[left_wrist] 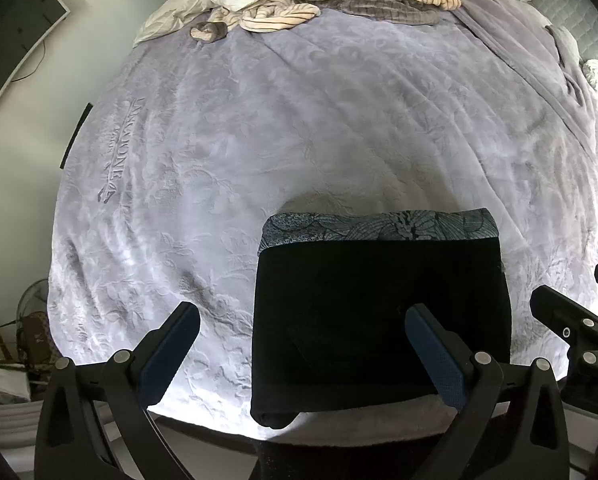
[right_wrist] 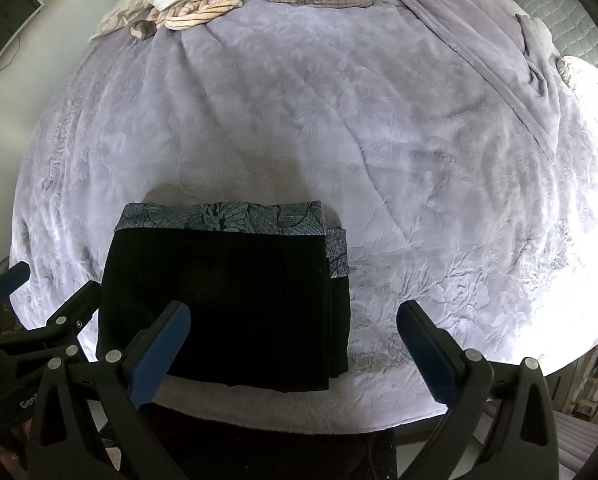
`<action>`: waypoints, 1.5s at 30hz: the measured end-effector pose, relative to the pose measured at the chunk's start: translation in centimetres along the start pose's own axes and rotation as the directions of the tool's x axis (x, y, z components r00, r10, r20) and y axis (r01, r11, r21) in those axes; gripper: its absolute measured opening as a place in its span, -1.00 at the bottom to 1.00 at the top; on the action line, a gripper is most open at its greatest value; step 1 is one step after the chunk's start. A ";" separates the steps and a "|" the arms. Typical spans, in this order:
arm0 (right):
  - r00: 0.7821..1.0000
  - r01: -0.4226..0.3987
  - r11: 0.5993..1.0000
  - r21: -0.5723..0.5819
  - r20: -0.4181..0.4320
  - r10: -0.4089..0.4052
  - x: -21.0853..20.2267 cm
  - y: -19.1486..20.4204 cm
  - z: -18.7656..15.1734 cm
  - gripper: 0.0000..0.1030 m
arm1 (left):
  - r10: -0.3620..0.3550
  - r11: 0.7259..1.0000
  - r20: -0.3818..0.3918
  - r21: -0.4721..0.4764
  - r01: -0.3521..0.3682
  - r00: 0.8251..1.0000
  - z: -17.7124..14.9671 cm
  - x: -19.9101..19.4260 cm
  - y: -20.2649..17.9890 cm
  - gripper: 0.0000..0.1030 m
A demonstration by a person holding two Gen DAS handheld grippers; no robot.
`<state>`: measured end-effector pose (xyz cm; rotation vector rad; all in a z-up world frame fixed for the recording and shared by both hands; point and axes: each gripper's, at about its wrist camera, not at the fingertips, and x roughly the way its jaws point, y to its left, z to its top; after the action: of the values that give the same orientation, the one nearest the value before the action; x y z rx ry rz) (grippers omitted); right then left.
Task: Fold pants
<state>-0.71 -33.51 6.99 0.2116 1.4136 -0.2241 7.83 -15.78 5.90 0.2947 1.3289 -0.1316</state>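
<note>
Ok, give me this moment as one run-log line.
pants: folded, flat on blanket near edge | left gripper: open, empty | right gripper: open, empty | step: fold looks done

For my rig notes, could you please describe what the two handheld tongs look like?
Both the left tongs and right tongs are matte black, with triangular cut-out arms, silver rivets and dark blue textured pads. White lettering marks each body, only partly readable.

pants (left_wrist: 379, 312) folded into a dark block, patterned band at 12 o'clock, laid on blanket (left_wrist: 299, 120) | left gripper (left_wrist: 303, 344) held agape, empty | right gripper (left_wrist: 579, 304) seen at 3 o'clock
</note>
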 end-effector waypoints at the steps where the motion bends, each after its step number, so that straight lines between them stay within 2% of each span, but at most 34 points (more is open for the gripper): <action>1: 1.000 0.000 1.000 0.000 0.000 0.000 0.0 0.0 0.0 0.99 | -0.002 1.000 0.000 0.001 0.002 1.000 0.0 0.0 0.0 1.00; 45: 1.000 0.000 1.000 0.000 -0.006 0.000 0.3 0.1 -0.6 0.99 | -0.014 1.000 -0.009 0.012 0.014 1.000 -0.3 0.2 0.4 1.00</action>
<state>-1.22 -33.24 6.64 0.2122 1.4191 -0.2242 7.74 -15.30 5.68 0.2962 1.3395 -0.1506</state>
